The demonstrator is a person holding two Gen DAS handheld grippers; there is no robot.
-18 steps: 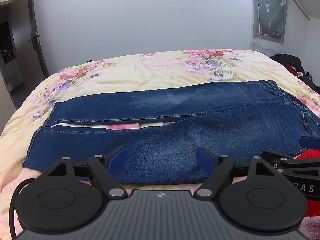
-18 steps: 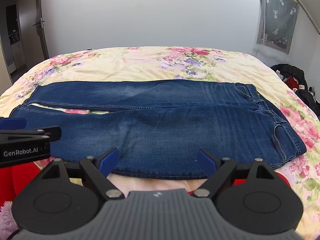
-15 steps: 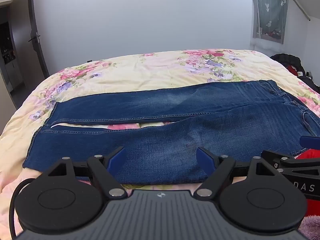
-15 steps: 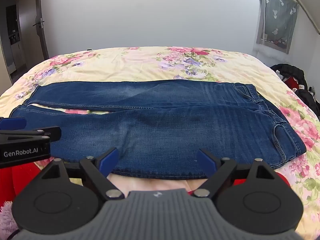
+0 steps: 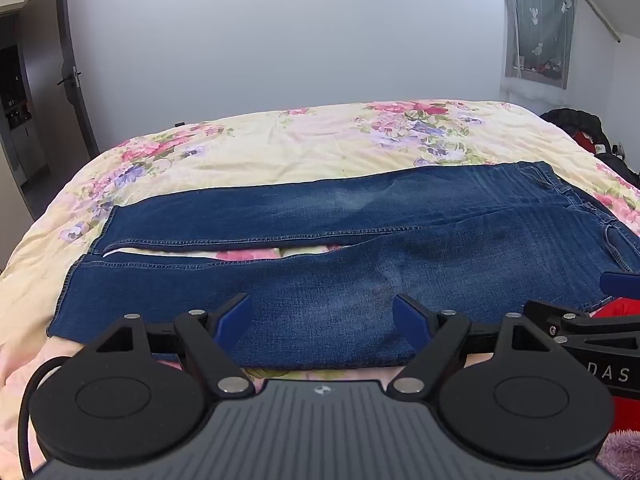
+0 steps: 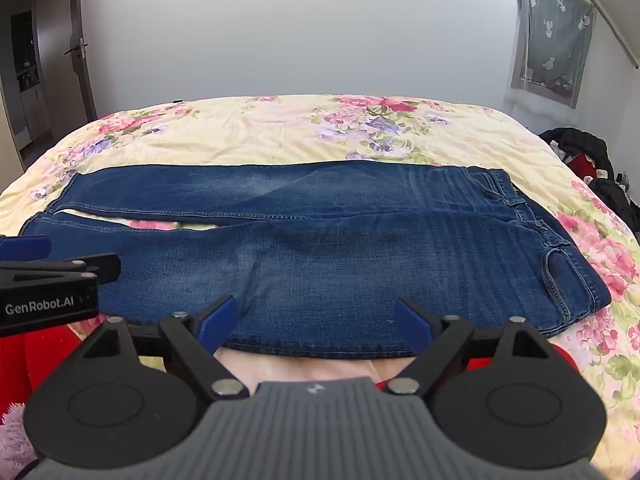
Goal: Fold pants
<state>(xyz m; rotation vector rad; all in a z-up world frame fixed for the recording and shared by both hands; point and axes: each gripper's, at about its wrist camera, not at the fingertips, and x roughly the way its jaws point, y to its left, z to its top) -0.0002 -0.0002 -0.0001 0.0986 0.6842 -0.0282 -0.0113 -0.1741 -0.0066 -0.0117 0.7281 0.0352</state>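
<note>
Denim jeans (image 5: 360, 248) lie flat across the floral bedspread (image 5: 280, 144), legs left, waistband right — left gripper (image 5: 325, 320) and right gripper (image 6: 316, 322) both spread wide above the near edge, grasping nothing.

A home bedroom — floral-quilted bed (image 5: 280, 148), curtained window (image 6: 554, 36), door (image 5: 60, 76).

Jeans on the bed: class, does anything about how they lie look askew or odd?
Slightly. The jeans lie flat and unfolded on the floral bedspread, but the two legs part toward the cuffs, leaving a gap where the bedspread shows. No damage is visible.
</note>
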